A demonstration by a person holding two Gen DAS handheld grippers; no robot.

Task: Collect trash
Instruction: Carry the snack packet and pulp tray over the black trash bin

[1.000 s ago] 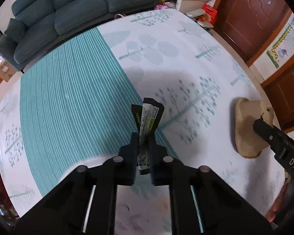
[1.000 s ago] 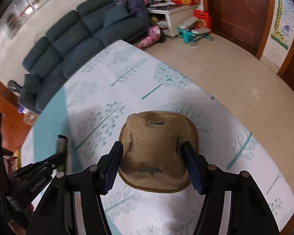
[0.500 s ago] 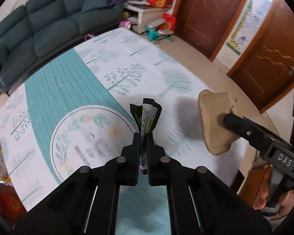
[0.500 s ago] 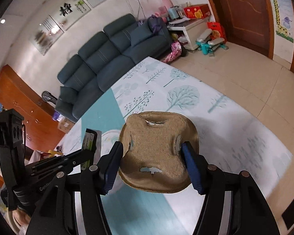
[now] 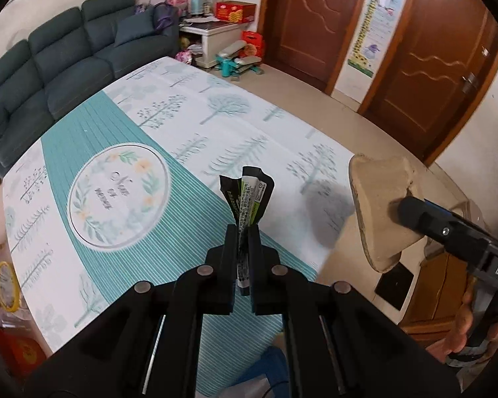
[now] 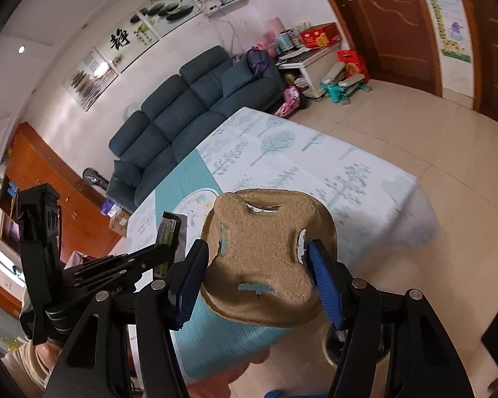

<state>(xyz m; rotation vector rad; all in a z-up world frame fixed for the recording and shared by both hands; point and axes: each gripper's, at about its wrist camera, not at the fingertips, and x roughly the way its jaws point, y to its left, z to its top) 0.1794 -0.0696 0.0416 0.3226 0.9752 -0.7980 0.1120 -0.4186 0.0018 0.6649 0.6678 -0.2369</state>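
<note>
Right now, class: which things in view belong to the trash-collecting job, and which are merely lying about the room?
Part of the job:
- black and green wrapper, pinched in the left gripper
- brown pulp cup tray, clamped in the right gripper

Just lying about:
- blue sofa
- play mat
- red box
- teal stepper

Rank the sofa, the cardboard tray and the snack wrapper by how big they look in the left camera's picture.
1. sofa, covering the most picture even though it is far off.
2. cardboard tray, which looks large partly because it is near the camera.
3. snack wrapper, clearly the smallest, though it is also close.
</note>
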